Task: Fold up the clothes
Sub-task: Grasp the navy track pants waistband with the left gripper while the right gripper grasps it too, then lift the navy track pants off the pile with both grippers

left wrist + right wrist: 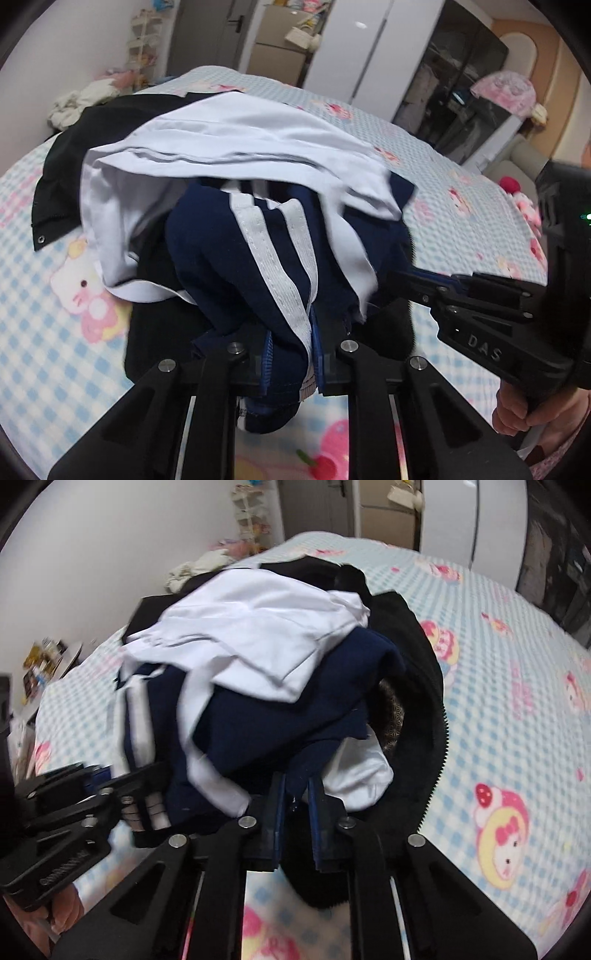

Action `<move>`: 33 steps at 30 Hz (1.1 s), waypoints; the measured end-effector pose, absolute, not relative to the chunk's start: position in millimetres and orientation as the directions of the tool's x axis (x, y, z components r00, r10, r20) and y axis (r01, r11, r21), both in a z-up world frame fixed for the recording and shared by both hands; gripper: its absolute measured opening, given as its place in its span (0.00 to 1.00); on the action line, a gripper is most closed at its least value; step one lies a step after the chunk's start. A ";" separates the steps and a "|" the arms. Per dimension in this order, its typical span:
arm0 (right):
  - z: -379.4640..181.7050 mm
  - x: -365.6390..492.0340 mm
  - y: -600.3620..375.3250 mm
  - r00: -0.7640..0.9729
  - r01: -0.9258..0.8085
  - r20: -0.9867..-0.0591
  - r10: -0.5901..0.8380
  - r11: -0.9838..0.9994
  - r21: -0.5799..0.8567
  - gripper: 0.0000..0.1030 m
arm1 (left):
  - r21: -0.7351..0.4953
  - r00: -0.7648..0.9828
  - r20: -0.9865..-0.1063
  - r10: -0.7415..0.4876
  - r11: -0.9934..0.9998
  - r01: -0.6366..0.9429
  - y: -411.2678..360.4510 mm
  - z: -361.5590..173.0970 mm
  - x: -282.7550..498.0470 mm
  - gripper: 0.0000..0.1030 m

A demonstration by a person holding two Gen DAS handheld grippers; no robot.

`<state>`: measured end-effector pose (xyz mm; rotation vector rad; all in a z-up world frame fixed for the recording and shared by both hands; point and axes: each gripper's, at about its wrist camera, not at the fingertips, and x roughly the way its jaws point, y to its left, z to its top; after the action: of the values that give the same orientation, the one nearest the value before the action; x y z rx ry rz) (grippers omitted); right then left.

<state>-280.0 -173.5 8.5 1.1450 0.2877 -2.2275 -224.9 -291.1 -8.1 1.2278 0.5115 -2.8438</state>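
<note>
Together we clamp both sets of fingers, left gripper (291, 354) and right gripper (295, 812), on the navy garment's (221, 266) edge at six o'clock, lifting it off the bed (461, 192) for folding.

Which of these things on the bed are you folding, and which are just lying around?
For the folding:
- navy garment with white stripes, pinched by left gripper and right gripper
- white cloth draped on top
- black zip jacket underneath

Just lying about:
- crumpled cream cloth at the far edge
- pink plush toy
- checked cartoon bedsheet
</note>
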 end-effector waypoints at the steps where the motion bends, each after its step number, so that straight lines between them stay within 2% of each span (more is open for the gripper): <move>1: 12.3 -270.6 -169.5 -0.446 0.618 -0.787 -0.427 -0.783 0.075 0.09 | -0.302 -0.692 -0.708 0.140 -0.946 0.118 -286.2 -7.6 -222.2 0.17; 11: 24.3 -203.3 -91.3 -0.450 0.604 -0.758 -0.472 -0.786 0.131 0.08 | -0.440 -0.657 -0.664 0.357 -0.897 -0.043 -217.6 -10.0 -175.9 0.16; 18: 3.2 -159.0 -13.9 -0.428 0.525 -0.795 -0.429 -0.834 0.168 0.09 | -0.528 -0.562 -0.660 0.499 -0.840 -0.126 -139.7 -41.9 -157.2 0.15; 21: -12.6 -151.7 8.9 -0.372 0.494 -0.824 -0.427 -0.843 0.214 0.21 | -0.590 -0.539 -0.649 0.537 -0.803 -0.089 -126.0 -59.3 -136.5 0.14; 23: -25.7 -148.9 22.0 -0.330 0.466 -0.832 -0.445 -0.844 0.266 0.46 | -0.600 -0.532 -0.661 0.528 -0.799 -0.047 -126.7 -70.0 -119.1 0.14; 24: -31.5 -151.2 25.0 -0.308 0.452 -0.833 -0.459 -0.841 0.296 0.53 | -0.602 -0.531 -0.669 0.520 -0.798 -0.023 -130.2 -75.1 -111.6 0.18; 25: -37.1 -154.2 25.3 -0.290 0.444 -0.829 -0.479 -0.834 0.327 0.61 | -0.614 -0.536 -0.666 0.518 -0.790 -0.001 -137.4 -78.4 -105.9 0.29; 26: -43.5 -155.6 21.7 -0.276 0.441 -0.825 -0.493 -0.828 0.347 0.63 | -0.623 -0.542 -0.665 0.514 -0.782 0.023 -145.7 -81.3 -100.4 0.38; 27: -46.4 -158.6 14.7 -0.263 0.445 -0.820 -0.509 -0.818 0.365 0.66 | -0.628 -0.551 -0.666 0.504 -0.777 0.049 -156.8 -83.1 -95.1 0.53; 28: -49.5 -162.1 5.9 -0.252 0.455 -0.815 -0.522 -0.807 0.377 0.75 | -0.632 -0.559 -0.667 0.493 -0.771 0.074 -167.9 -85.0 -89.9 0.54; 29: -52.7 -165.8 -3.2 -0.241 0.465 -0.809 -0.535 -0.796 0.388 0.80 | -0.636 -0.567 -0.668 0.482 -0.765 0.099 -178.0 -86.5 -85.8 0.54; 31: -63.9 -174.3 -23.4 -0.215 0.482 -0.800 -0.560 -0.773 0.412 0.81 | -0.639 -0.581 -0.671 0.460 -0.757 0.138 -191.7 -86.7 -84.3 0.54; 32: -71.5 -177.6 -32.3 -0.195 0.484 -0.801 -0.566 -0.766 0.423 0.77 | -0.625 -0.586 -0.682 0.438 -0.765 0.155 -197.1 -85.3 -83.3 0.54; 33: -77.7 -178.7 -38.6 -0.198 0.479 -0.814 -0.546 -0.778 0.406 0.51 | -0.610 -0.589 -0.692 0.419 -0.774 0.166 -198.6 -84.7 -83.2 0.54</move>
<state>-178.7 -38.6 -77.7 1.4105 -0.0811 -2.0212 -83.2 -198.6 -84.7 1.4769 1.0805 -2.7386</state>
